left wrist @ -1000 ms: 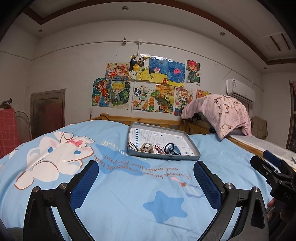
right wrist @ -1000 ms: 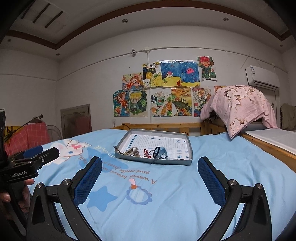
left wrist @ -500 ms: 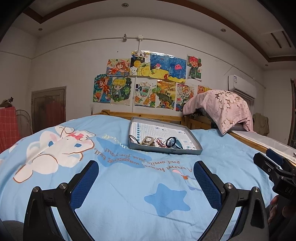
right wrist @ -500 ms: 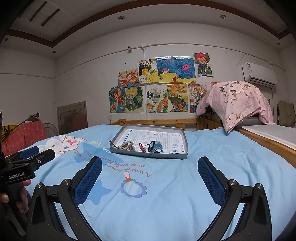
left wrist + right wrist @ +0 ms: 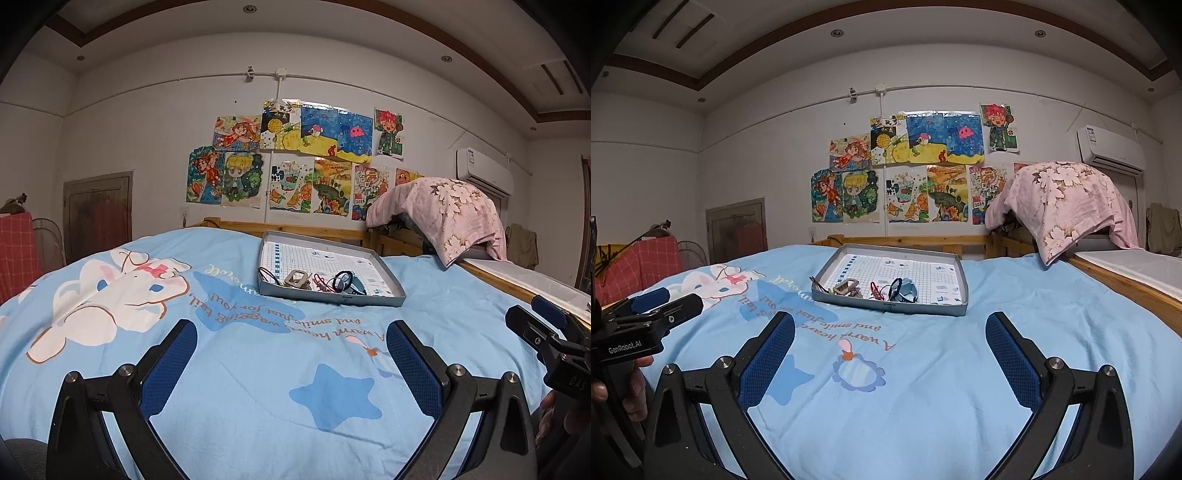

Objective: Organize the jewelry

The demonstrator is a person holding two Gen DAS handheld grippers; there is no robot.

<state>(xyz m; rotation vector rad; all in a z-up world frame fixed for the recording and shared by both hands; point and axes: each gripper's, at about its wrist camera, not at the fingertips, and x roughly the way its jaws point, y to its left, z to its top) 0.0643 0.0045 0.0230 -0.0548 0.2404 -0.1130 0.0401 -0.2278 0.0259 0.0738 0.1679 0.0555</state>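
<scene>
A shallow grey metal tray [image 5: 334, 297] with a grid-printed floor lies on the light blue cartoon-print bedsheet [image 5: 240, 369]. Along the tray's near wall sit a black cord [image 5: 266, 274], a tan rectangular buckle [image 5: 295, 279], a red string piece [image 5: 320, 283] and a black ring [image 5: 341, 278]. Left hand-held gripper [image 5: 291, 343] and right hand-held gripper [image 5: 890, 338] are both released, jaws spread wide, well short of the tray.

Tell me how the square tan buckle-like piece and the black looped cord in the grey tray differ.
The square tan buckle-like piece is angular with a rectangular opening; the black looped cord is a thin rounded ring. The tan piece is pale and thick-framed, the cord dark and slim. The tan piece lies nearer the tray's left side, the cord further right, leaning on a grey-blue item. Both rest at the near edge of the shallow grey tray, untouched by either gripper.
</scene>
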